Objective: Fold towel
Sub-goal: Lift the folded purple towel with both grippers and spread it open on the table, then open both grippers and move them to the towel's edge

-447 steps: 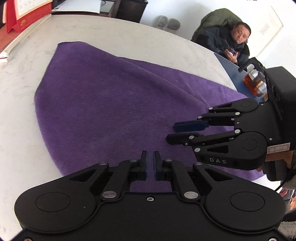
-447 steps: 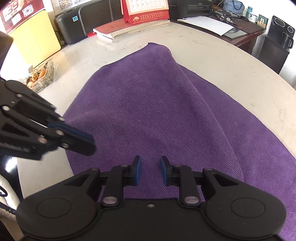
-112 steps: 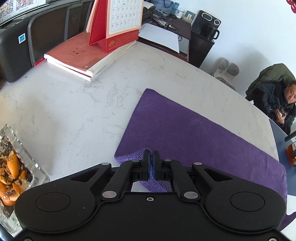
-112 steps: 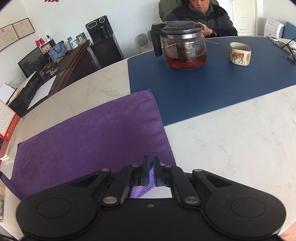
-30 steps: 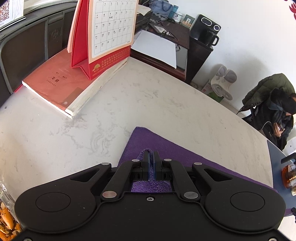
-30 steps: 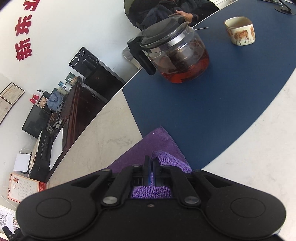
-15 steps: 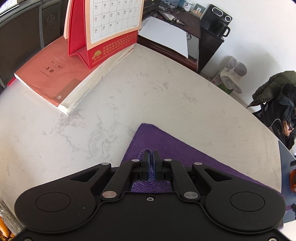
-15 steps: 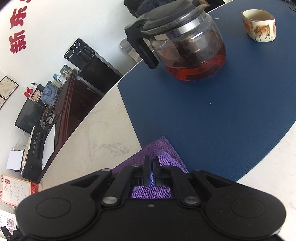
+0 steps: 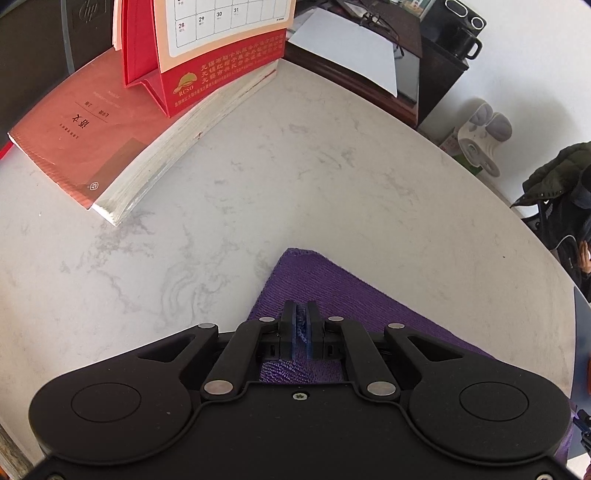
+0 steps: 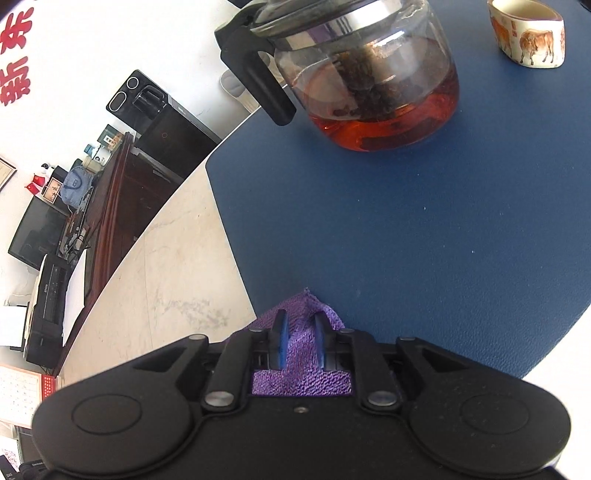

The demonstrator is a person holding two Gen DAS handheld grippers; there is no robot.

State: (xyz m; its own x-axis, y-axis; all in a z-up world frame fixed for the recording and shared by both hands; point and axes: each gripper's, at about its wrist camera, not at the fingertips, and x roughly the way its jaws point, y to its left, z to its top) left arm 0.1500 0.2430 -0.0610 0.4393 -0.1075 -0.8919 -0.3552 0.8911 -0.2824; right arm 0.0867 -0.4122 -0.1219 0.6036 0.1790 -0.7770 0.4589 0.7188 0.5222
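Note:
The purple towel (image 9: 314,280) lies folded on the white marble table (image 9: 258,184). Its far corner pokes out just ahead of my left gripper (image 9: 301,314), which is shut on a thin fold of the cloth. In the right wrist view, another corner of the towel (image 10: 301,325) rests where the marble meets the blue mat (image 10: 406,240). My right gripper (image 10: 300,323) is opening, its blue pads now stand apart on either side of the cloth, and the towel lies loose between them.
A thick red book (image 9: 122,140) with a red desk calendar (image 9: 207,55) on it lies far left of the towel. A glass teapot (image 10: 354,74) of dark tea and a painted cup (image 10: 528,33) stand on the blue mat. A seated person (image 9: 565,221) is beyond the table's right edge.
Both grippers have carried their towel corners forward and down to the far edge. The right gripper's pads have parted from the cloth, while the left gripper stays shut on it.

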